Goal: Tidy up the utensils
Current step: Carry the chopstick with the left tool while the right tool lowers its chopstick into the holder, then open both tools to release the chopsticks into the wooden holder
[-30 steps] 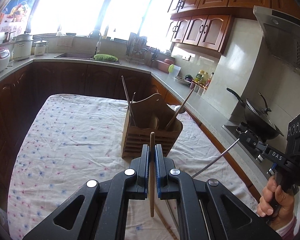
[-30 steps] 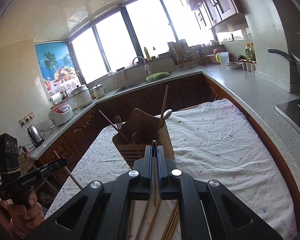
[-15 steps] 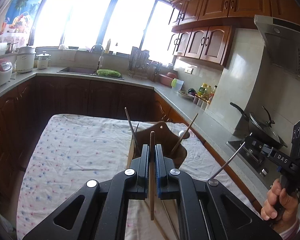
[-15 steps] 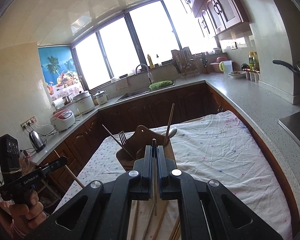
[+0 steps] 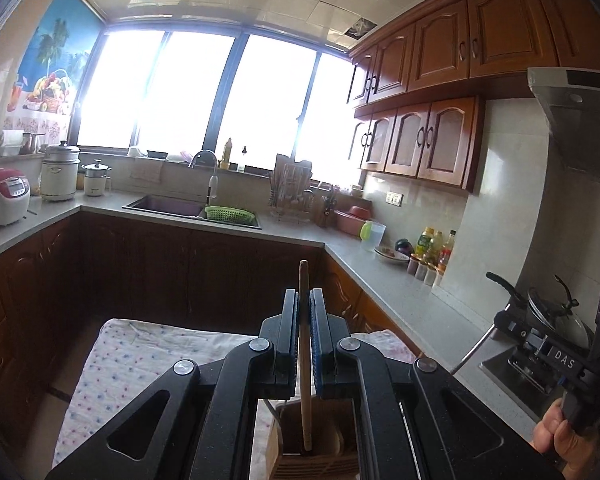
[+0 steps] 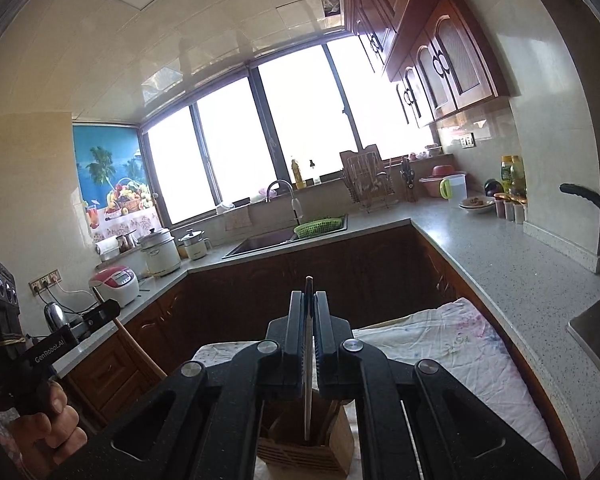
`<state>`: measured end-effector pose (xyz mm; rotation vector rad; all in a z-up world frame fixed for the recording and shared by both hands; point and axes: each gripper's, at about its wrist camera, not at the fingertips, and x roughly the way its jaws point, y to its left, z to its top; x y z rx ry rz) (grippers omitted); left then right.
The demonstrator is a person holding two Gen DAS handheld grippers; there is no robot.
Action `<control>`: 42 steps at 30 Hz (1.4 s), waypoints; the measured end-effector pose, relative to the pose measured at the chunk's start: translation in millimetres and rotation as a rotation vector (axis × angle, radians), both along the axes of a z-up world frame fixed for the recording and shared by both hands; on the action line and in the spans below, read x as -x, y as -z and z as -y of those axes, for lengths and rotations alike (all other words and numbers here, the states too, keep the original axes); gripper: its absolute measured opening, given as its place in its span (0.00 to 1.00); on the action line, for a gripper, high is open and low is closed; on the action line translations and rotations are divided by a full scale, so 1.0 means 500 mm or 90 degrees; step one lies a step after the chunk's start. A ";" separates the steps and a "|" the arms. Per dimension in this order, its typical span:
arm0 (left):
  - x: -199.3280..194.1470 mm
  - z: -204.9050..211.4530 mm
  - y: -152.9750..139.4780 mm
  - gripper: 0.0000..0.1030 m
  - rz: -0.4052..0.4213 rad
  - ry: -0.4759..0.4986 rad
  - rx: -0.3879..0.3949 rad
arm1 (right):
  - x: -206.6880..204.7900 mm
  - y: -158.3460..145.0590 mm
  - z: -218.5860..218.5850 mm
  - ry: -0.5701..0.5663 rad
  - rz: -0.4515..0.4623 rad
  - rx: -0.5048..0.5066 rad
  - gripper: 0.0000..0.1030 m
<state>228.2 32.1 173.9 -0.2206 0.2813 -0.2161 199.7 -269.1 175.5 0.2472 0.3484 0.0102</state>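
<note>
My left gripper is shut on a wooden chopstick held upright, its lower end inside the wooden utensil holder right below. My right gripper is shut on a thin metal chopstick, also upright, its lower end inside the same holder. Each gripper shows in the other's view: the right one at the right edge of the left wrist view, the left one at the left edge of the right wrist view. Most of the holder is hidden behind the gripper bodies.
The holder stands on a table with a floral cloth. Counters run around it, with a sink, green basket, rice cooker, bottles and a wok on the stove.
Both grippers rose and moved over the holder, each still holding its chopstick. The chopstick ends now reach into the holder, which dropped to the bottom of both views.
</note>
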 end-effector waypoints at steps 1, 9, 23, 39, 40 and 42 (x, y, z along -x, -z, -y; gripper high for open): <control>-0.018 0.006 0.021 0.04 -0.005 -0.006 0.006 | -0.011 0.011 0.003 0.003 -0.004 -0.001 0.04; -0.082 0.049 0.153 0.04 -0.052 -0.035 0.036 | -0.052 0.116 0.003 0.002 -0.046 -0.004 0.04; -0.123 0.042 0.190 0.05 -0.096 -0.017 0.016 | -0.074 0.199 0.013 0.003 -0.108 -0.020 0.05; -0.032 0.011 0.166 0.55 -0.081 -0.026 0.026 | -0.028 0.165 0.025 0.014 -0.075 -0.054 0.64; -0.018 0.008 0.168 0.59 -0.077 -0.029 0.028 | -0.018 0.160 0.028 0.014 -0.070 -0.059 0.72; 0.010 0.000 0.169 0.74 -0.072 -0.040 0.032 | 0.003 0.151 0.032 0.016 -0.055 -0.068 0.84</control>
